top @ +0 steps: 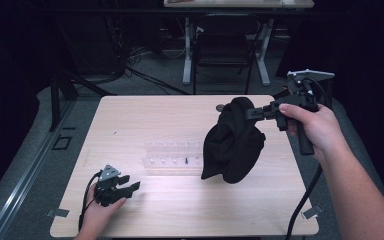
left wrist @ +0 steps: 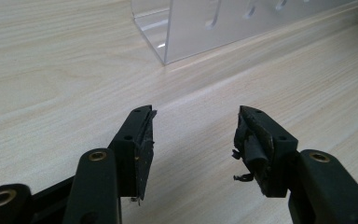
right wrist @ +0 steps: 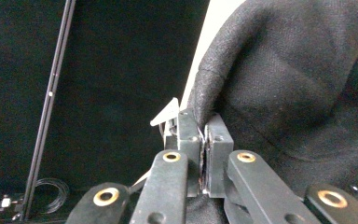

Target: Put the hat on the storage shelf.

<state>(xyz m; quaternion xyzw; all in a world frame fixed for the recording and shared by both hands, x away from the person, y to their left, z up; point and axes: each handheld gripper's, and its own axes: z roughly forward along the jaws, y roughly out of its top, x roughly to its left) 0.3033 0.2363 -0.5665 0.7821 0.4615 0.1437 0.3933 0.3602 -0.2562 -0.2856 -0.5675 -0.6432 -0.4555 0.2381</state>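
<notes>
A black cloth point(top: 232, 142) hangs in a bundle above the right half of the wooden table point(top: 145, 117). My right gripper point(top: 250, 113) is shut on its top edge and holds it up. The right gripper view has the jaws pressed together on a fold of the black cloth point(right wrist: 289, 79). My left gripper point(top: 129, 188) rests low at the table's front left, open, with nothing between its fingers point(left wrist: 135, 144). A clear acrylic rack point(top: 172, 157) stands at the table's middle, and the cloth's lower end hangs at its right end.
The clear rack's corner point(left wrist: 168, 28) lies just ahead of the left gripper. A dark chair point(top: 222, 50) and desk legs stand beyond the table's far edge. Cables trail from both grippers off the front edge.
</notes>
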